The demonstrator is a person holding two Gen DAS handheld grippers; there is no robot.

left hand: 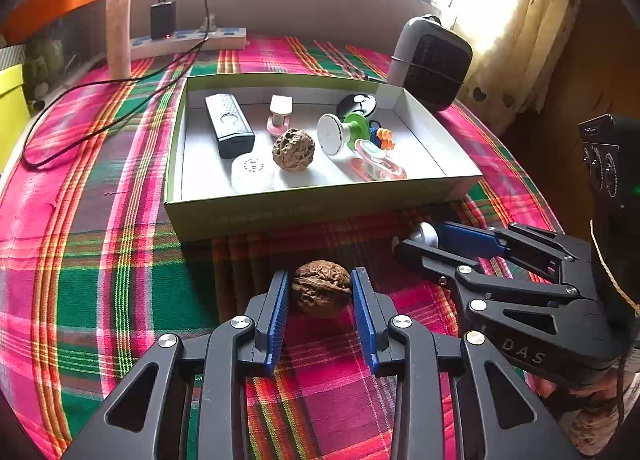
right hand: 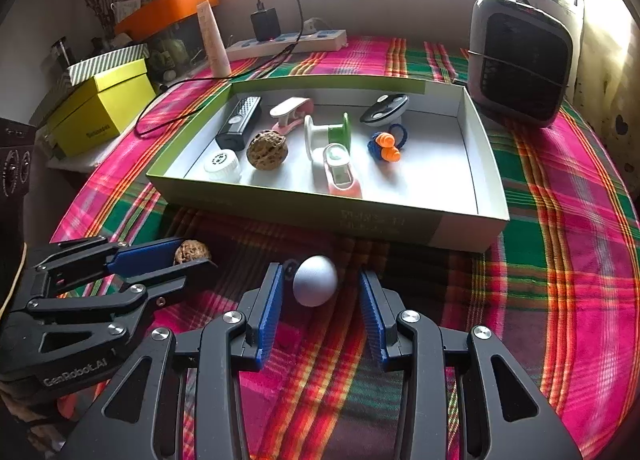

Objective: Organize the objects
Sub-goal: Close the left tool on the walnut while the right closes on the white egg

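Pinching a walnut (left hand: 321, 288) in my left gripper (left hand: 320, 302), right gripper (right hand: 322, 294) spread around a white egg (right hand: 315, 281) at lower centre, I risk the egg rolling off.

A walnut (left hand: 321, 289) and an egg (right hand: 315, 281) lie side by side on the tablecloth (left hand: 100, 280) before the box (left hand: 280, 212).

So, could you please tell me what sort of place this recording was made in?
Most likely a room in a home: a table under a plaid tablecloth beside a curtained window, with a power strip and a small heater on it.
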